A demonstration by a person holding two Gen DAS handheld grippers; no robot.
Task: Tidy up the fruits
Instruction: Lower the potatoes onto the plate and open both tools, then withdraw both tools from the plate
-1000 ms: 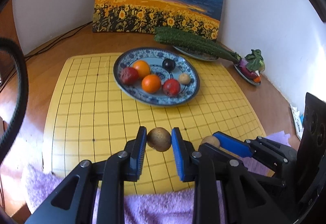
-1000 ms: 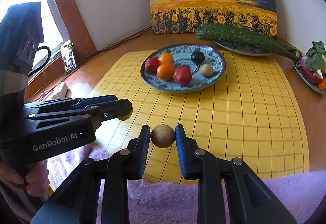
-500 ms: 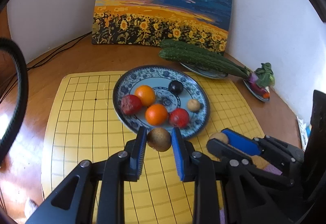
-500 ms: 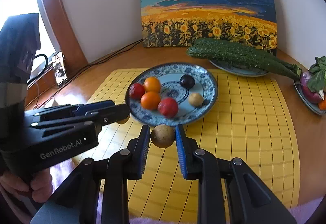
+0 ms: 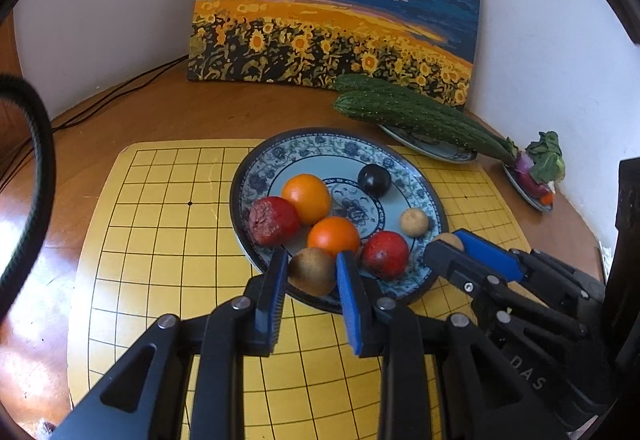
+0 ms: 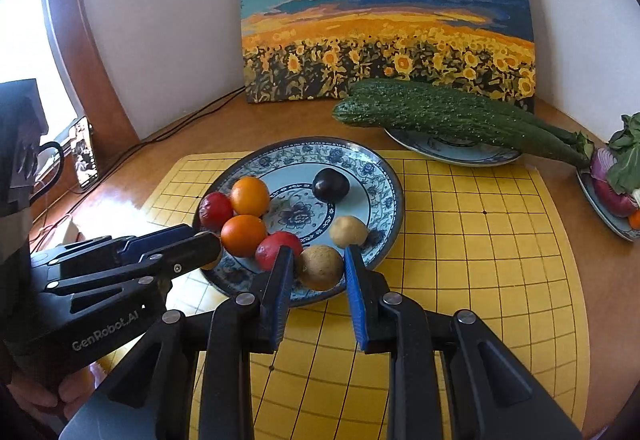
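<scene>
Fruit is nearly all gathered: your left gripper [image 5: 311, 272] has its blue-padded jaws pinching a round brown kiwi-like fruit [image 5: 312, 271], held at the near rim of the blue-and-white patterned porcelain plate [image 5: 280, 154]. Your right gripper [image 6: 319, 267] has its jaws pinching a round tan, speckled fruit [image 6: 320, 266], likewise at the near edge of that plate, toward its right side. Whether either fruit is already touching the porcelain you cannot tell from these views; both look to be just over or at the rim.

Six pieces already sit on the plate: two round oranges [image 5: 307, 198], touching each other, a wrinkled dark-red fruit [image 5: 273, 220] pressed against them on the left, a smooth red round fruit [image 5: 385, 254] to the right, a small pale tan round fruit [image 5: 414, 222] near the right rim, and a small dark purple-black round fruit [image 5: 374, 180] alone toward the back.

So judge the task as close to done: what is left is setting your two held fruits down in the free space at the front of the plate and letting go. No other loose fruit shows on the yellow gridded board [image 5: 160, 240] under the plate.

Beyond it, the two long green bumpy cucumbers [image 6: 440, 112] on their own small dish and the sunflower-field painting [image 6: 384, 12] against the white wall seem to be no part of your job.
</scene>
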